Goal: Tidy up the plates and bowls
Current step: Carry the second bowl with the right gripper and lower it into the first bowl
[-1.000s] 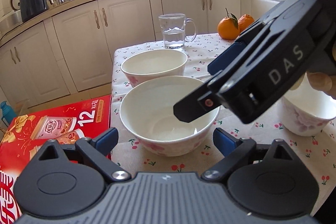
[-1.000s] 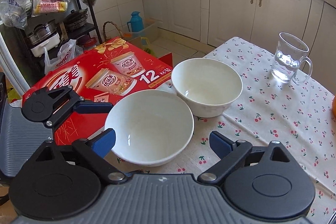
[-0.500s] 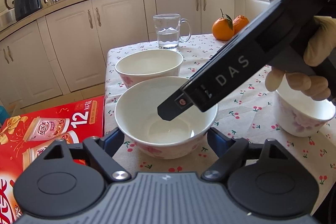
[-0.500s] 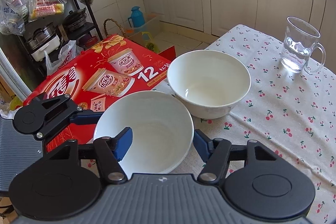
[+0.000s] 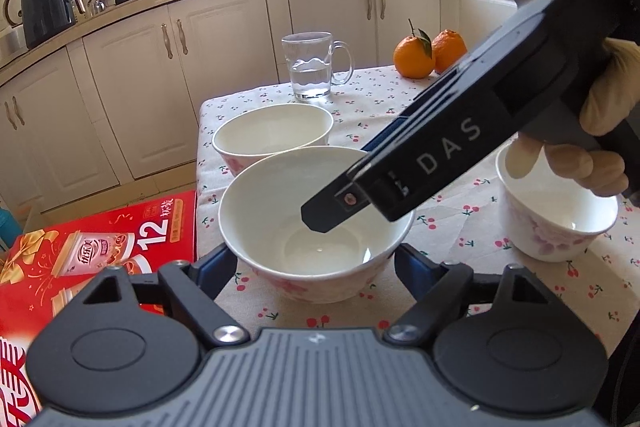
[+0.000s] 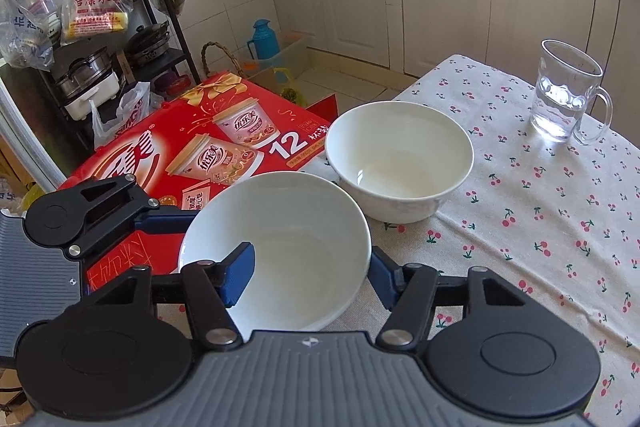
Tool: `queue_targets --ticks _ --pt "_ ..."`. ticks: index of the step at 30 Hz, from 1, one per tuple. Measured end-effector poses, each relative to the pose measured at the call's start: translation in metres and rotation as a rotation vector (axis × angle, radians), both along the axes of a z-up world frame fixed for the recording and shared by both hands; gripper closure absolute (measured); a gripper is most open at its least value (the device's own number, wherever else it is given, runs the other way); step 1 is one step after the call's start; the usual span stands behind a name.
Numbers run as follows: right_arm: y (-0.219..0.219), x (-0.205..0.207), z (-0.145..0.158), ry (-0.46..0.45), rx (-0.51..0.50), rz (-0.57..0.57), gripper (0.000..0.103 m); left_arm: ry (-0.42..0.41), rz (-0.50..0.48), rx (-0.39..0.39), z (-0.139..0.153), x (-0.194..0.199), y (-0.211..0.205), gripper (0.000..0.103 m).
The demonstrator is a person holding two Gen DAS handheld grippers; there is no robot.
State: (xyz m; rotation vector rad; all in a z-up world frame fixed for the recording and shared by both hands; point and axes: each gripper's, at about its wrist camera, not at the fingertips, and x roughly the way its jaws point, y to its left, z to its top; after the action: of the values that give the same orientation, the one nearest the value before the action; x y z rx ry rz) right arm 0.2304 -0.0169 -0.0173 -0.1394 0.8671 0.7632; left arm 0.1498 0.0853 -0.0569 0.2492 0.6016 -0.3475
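A white bowl with pink flowers (image 5: 316, 223) stands near the table's front left corner; it also shows in the right wrist view (image 6: 280, 255). My right gripper (image 6: 312, 267) straddles its rim, one finger inside, one outside, jaws still apart. My left gripper (image 5: 312, 267) is open, its fingers either side of the same bowl's near wall. A second white bowl (image 5: 272, 135) stands just behind; it shows in the right wrist view too (image 6: 400, 159). A smaller bowl (image 5: 556, 223) stands to the right.
A glass mug of water (image 5: 312, 67) and two oranges (image 5: 428, 55) stand at the table's far side. A red carton (image 6: 192, 155) lies beside the table's left edge. Kitchen cabinets (image 5: 224, 75) run behind. The cherry-print tablecloth (image 6: 540, 207) covers the table.
My right gripper has moved down onto the near bowl's rim and its fingers have narrowed. My left gripper has moved closer, so its fingers now flank the bowl.
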Motion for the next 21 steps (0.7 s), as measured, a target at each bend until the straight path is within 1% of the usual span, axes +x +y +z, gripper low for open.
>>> queue_targets --ticks 4,12,17,21 --pt "-0.014 -0.014 0.008 0.001 0.032 -0.007 0.036 0.008 -0.02 -0.01 0.009 -0.012 -0.007 0.018" --pt "-0.047 -0.046 0.025 -0.026 0.046 -0.039 0.036 -0.011 -0.079 -0.022 0.028 -0.037 -0.032 0.018" --pt "-0.073 -0.065 0.04 -0.059 0.052 -0.062 0.036 -0.034 -0.136 -0.02 0.038 -0.045 -0.052 0.018" --pt "-0.094 -0.077 0.049 -0.092 0.048 -0.105 0.036 -0.042 -0.184 -0.033 0.042 -0.047 -0.069 0.018"
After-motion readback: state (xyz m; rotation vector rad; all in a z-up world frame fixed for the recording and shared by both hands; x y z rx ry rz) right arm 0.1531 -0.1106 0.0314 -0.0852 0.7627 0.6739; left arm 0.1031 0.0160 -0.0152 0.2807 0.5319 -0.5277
